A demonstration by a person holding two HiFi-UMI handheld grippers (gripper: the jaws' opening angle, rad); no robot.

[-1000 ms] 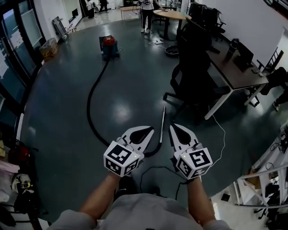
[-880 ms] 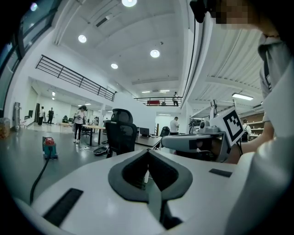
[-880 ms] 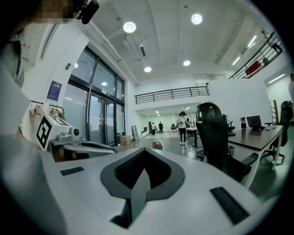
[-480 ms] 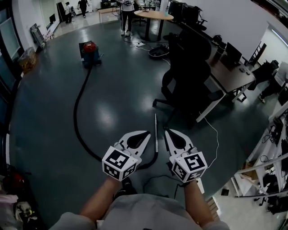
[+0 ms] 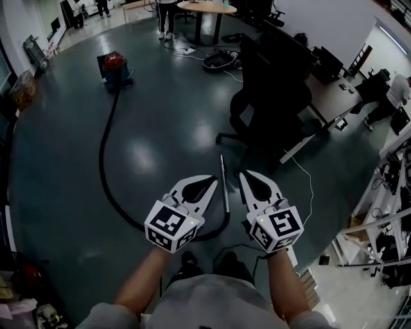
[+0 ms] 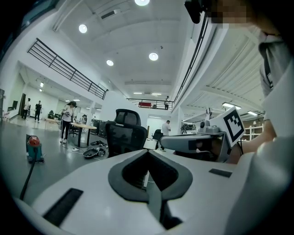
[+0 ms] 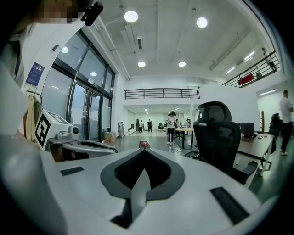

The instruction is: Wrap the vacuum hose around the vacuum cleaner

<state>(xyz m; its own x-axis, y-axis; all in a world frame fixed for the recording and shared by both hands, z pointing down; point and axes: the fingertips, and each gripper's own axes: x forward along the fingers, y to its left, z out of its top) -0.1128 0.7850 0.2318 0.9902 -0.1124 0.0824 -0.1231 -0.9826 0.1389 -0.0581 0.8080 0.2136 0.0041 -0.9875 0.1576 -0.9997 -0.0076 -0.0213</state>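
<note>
- The vacuum cleaner (image 5: 115, 69) is showing a blue body under a red top.
- The hose (image 5: 101, 168) is lying black across the floor (image 5: 58, 193), which is shining dark grey-blue.
- The wand (image 5: 225, 183) is glinting silver.
- The left gripper (image 5: 212, 181) and right gripper (image 5: 243, 174) are showing white shells with dark grey jaw linings.
- The 2 cubes, left cube (image 5: 170, 225) and right cube (image 5: 276, 228), are carrying black-and-white square markers.
- The office chair (image 5: 273, 77) is looking black.
- The round table (image 5: 207, 6) is showing a tan top.
- The person is wearing a grey shirt (image 5: 205, 308).

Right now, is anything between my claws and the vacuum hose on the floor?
Nothing visible. The hose and its metal wand lie on bare floor below the shut left claw and right claw; the office chair stands off to the right.
</note>
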